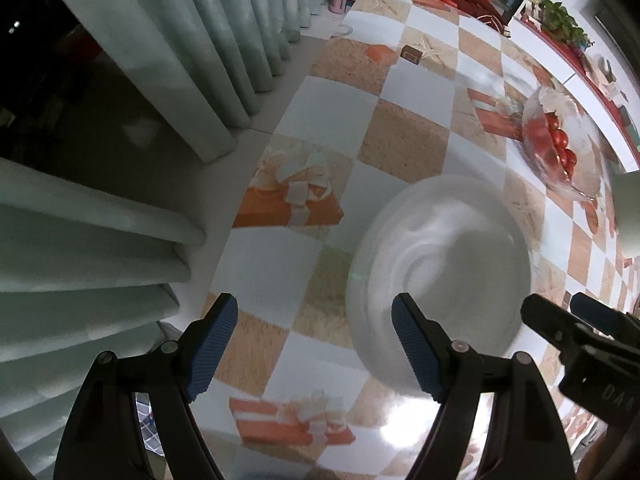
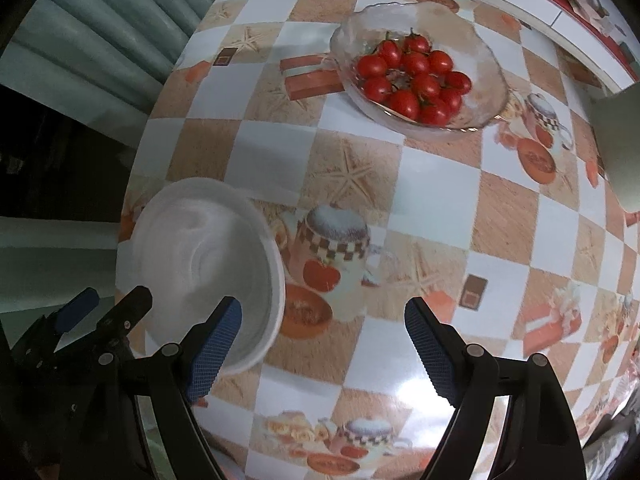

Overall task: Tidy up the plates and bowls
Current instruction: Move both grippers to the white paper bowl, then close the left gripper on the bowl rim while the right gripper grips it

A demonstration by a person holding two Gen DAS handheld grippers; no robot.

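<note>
Checkered tablecloth point(image 2: 360, 152) by the curtains point(image 1: 120, 220), nothing stacked yet – I read this as early in the job.

Both tools empty: left gripper point(image 1: 316, 348) has jaws apart, white bowl point(image 1: 440, 280) just ahead with its near rim at the right jaw; right gripper point(image 2: 324, 352) also spread wide, same bowl at its left jaw. Glass dish point(image 2: 420, 76) of cherry tomatoes point(image 2: 416, 76) sits far right, well apart from the bowl. A pale object point(image 2: 620, 148) cuts the right edge; can't identify it. No plates visible. All grouping still left to do.
</note>
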